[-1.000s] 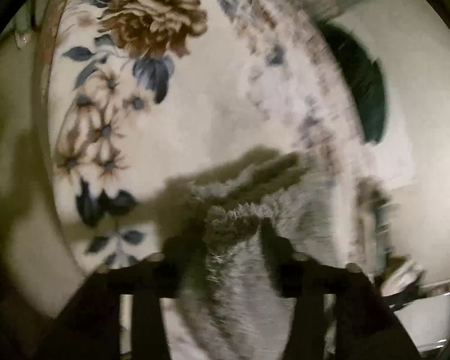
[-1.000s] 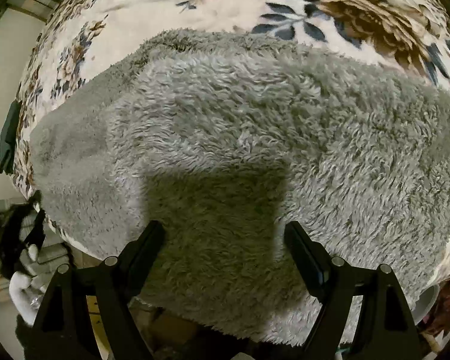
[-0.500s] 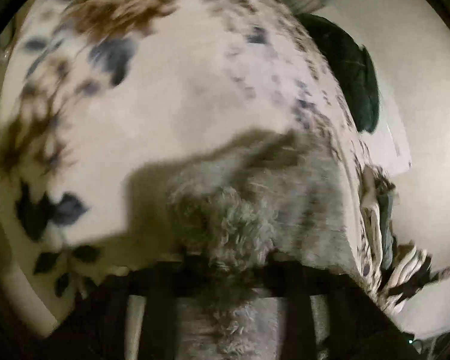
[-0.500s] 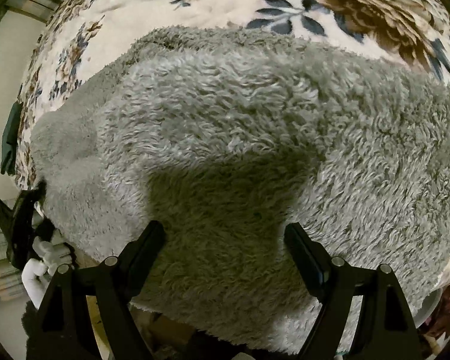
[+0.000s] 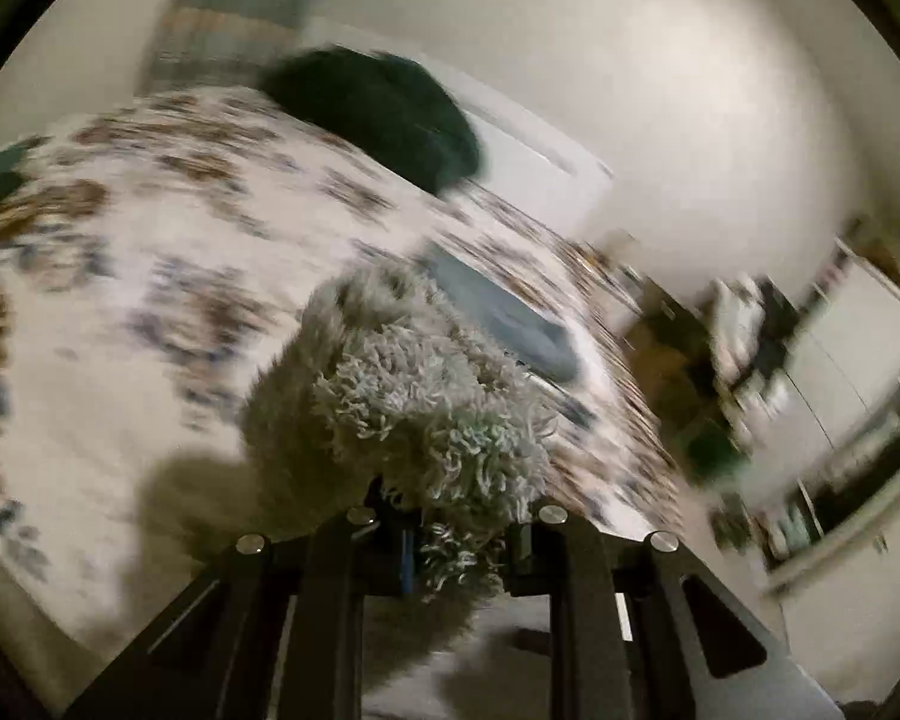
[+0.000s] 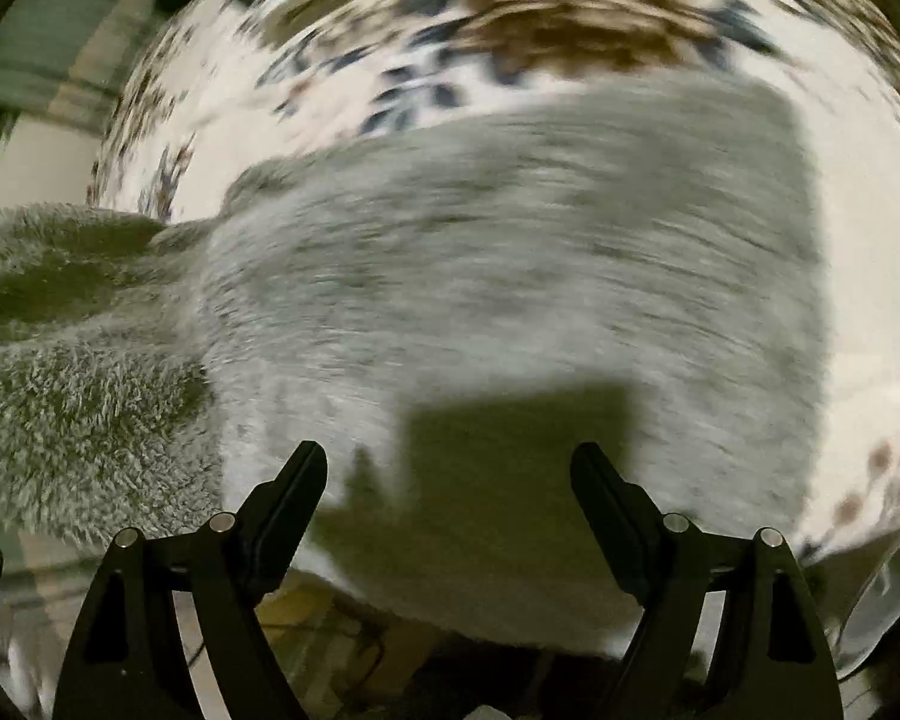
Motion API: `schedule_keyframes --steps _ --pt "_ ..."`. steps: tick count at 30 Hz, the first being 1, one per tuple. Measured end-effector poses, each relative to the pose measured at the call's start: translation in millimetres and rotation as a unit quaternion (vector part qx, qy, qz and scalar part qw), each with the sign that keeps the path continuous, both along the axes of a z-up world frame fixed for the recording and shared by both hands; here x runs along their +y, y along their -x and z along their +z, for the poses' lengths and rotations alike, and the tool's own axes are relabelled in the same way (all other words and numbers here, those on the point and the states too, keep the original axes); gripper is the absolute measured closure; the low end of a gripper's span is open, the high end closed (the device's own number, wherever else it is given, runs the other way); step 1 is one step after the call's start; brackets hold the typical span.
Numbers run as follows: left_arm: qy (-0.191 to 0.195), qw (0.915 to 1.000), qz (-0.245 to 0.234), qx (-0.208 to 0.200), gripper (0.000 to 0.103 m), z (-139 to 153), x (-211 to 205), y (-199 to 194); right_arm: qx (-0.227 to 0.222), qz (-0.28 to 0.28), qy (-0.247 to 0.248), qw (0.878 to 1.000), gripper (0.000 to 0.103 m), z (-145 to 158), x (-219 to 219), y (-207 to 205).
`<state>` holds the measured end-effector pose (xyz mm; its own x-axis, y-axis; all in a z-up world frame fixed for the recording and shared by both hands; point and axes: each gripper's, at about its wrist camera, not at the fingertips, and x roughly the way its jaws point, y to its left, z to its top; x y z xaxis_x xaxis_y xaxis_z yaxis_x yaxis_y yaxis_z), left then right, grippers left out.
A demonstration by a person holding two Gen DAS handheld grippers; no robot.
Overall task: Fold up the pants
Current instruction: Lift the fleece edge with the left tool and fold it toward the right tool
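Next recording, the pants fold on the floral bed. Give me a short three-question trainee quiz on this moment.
1. True or false: the left gripper is clamped on the fluffy grey pants.
2. The right gripper is: A open, holding nothing; B shut on the pants; C out of view.
3. What do the pants lie on?

Key: 1 true. 2 A: its jaws stand wide above the pants, nothing between them. 3 the floral bedspread.

grey fleece pants [image 6: 510, 276]; floral cream bedspread [image 5: 120, 312]
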<state>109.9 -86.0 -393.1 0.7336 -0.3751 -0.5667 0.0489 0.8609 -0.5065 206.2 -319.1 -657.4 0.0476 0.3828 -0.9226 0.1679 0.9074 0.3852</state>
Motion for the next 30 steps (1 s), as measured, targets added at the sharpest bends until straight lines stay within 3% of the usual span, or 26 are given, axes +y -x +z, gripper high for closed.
schedule_keyframes --steps 6,10,13,14,15,16,17,19,23,26,30 --pt "-0.013 0.9906 -0.13 0.041 0.087 -25 -158 -12 0.01 -0.073 0.008 0.997 0.018 5 -97 37" --pt "-0.053 0.9733 -0.19 0.117 0.084 -69 -236 -17 0.019 -0.112 0.025 0.993 0.018 3 -161 57" --pt "-0.093 0.9611 -0.202 0.164 0.069 -89 -260 -24 0.019 -0.132 0.034 0.99 0.018 3 -197 68" --pt "-0.104 0.9596 -0.203 0.165 0.052 -89 -263 -26 0.016 -0.138 0.035 0.99 0.018 4 -207 70" --pt "-0.101 0.9597 -0.208 0.16 0.022 -86 -265 -27 0.012 -0.142 0.034 0.989 0.018 4 -213 72" --pt "-0.094 0.9604 -0.211 0.155 0.009 -82 -266 -29 0.006 -0.147 0.028 0.989 0.018 4 -220 73" --pt "-0.089 0.9626 -0.208 0.149 0.003 -75 -265 -30 0.002 -0.153 0.019 0.988 0.015 5 -226 73" --pt "-0.077 0.9639 -0.21 0.145 0.003 -62 -255 -31 -0.007 -0.167 -0.013 0.986 0.005 5 -232 72" --pt "-0.084 0.9722 -0.167 0.141 0.003 -49 -206 -34 -0.038 -0.178 -0.1 0.978 0.004 11 -225 57" --pt "-0.135 0.9722 -0.085 0.172 0.003 -57 -142 -49 -0.066 -0.159 -0.152 0.973 0.004 12 -201 31" --pt "-0.139 0.9665 0.007 0.216 0.003 -79 -64 -60 -0.075 -0.1 -0.205 0.971 0.004 -3 -157 -18"
